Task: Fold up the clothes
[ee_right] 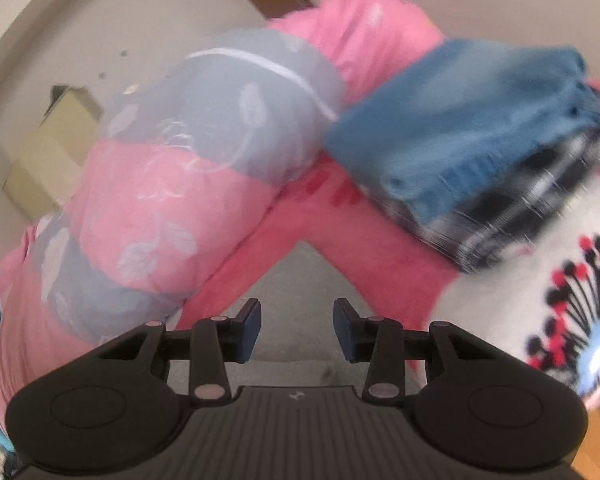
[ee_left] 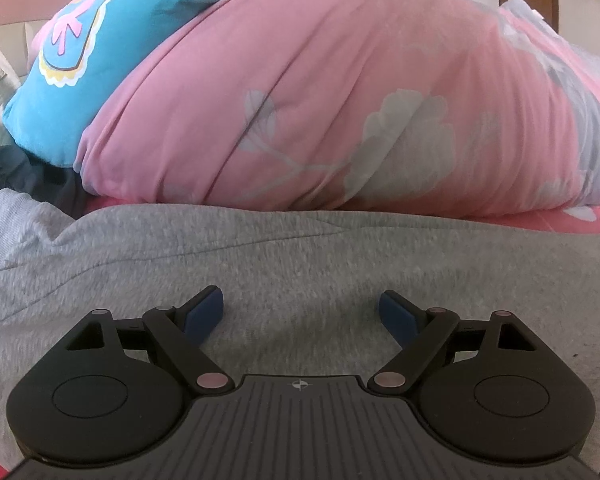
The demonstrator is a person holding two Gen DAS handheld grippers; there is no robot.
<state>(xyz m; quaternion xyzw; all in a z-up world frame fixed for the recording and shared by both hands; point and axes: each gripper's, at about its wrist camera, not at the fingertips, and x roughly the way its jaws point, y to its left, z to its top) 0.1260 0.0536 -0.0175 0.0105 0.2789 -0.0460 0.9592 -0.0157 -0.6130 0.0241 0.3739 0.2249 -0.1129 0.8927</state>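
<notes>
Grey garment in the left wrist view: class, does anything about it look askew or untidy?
Yes. The grey garment lies mostly flat, but its far-left edge is bunched into raised wrinkles. That side needs smoothing before folding. Nothing looks spilled or damaged.

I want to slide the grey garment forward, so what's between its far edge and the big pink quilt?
In the left wrist view, only a thin strip of pink sheet separates the grey garment from the pink quilt.
</notes>
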